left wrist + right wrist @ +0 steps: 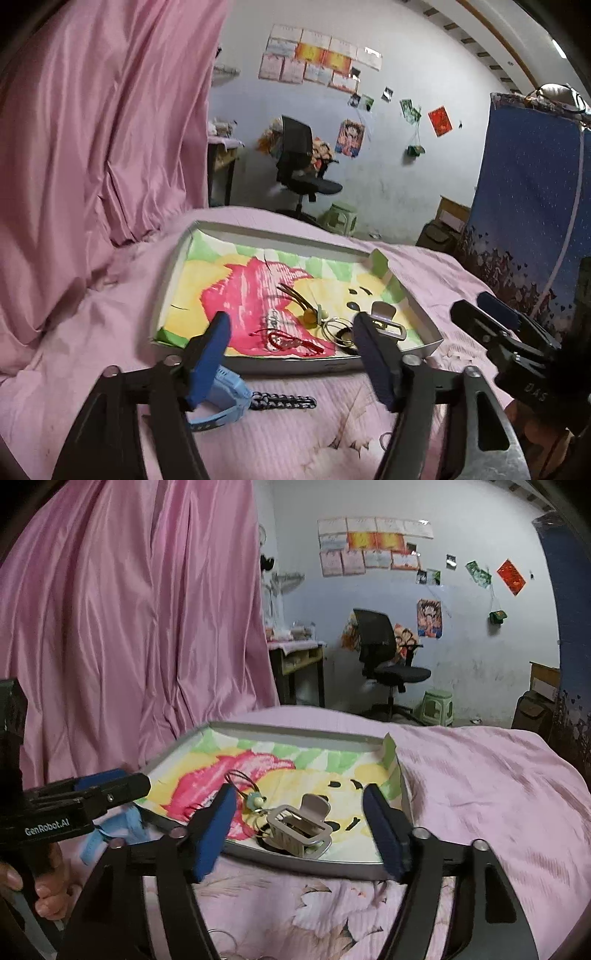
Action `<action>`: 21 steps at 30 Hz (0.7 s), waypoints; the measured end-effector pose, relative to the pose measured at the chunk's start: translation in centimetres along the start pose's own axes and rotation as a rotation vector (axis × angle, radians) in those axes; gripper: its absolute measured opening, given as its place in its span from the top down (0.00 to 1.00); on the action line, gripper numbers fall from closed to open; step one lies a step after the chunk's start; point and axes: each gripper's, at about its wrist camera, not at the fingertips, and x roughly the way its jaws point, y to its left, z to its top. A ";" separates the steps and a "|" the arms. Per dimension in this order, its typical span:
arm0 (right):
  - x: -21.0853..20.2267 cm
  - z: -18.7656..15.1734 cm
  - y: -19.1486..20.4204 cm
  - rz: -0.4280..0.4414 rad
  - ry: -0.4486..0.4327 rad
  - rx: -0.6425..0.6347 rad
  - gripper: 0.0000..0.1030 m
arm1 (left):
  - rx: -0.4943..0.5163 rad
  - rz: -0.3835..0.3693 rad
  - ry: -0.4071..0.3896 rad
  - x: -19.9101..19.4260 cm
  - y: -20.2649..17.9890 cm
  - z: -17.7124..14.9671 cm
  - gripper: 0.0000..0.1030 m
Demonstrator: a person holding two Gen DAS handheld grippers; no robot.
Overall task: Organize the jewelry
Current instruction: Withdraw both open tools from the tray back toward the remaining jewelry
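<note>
Left gripper [291, 354]: jaws spread, empty. Blue watch [225, 400] lies touching its left finger, outside tray [295, 363], strap running crosswise. Right gripper [299, 830]: spread, empty, farther.

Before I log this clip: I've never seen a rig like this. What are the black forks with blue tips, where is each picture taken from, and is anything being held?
There is no robot here. A person holds a hand-operated gripper in each hand, and a fisheye camera on each one looks forward along its two blue-padded fingers.

In the left view, the left gripper fills the foreground and the right gripper enters from the right. The right view is the reverse: the right gripper is in front and the left gripper comes in at the left, with the person's hand below it.

On the pink bedspread lies a shallow tray lined with a colourful drawing. It holds a red cord bracelet, a beige hair claw, rings and a beaded charm. A blue watch and a braided cord lie outside it.

Both grippers are open and hold nothing.
</note>
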 end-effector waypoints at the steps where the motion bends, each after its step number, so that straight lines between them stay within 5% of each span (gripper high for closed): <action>1: -0.4 -0.1 0.1 0.000 -0.013 0.007 0.24 | 0.004 0.005 -0.013 -0.5 -0.1 -0.2 0.28; 12: -3.5 -2.8 0.5 -0.050 -0.048 0.025 0.03 | 0.047 0.069 -0.101 -4.9 -0.9 -3.2 0.10; 21: -5.9 -3.9 1.7 -0.063 -0.052 -0.015 0.02 | 0.039 0.103 -0.109 -7.0 -0.9 -4.7 0.07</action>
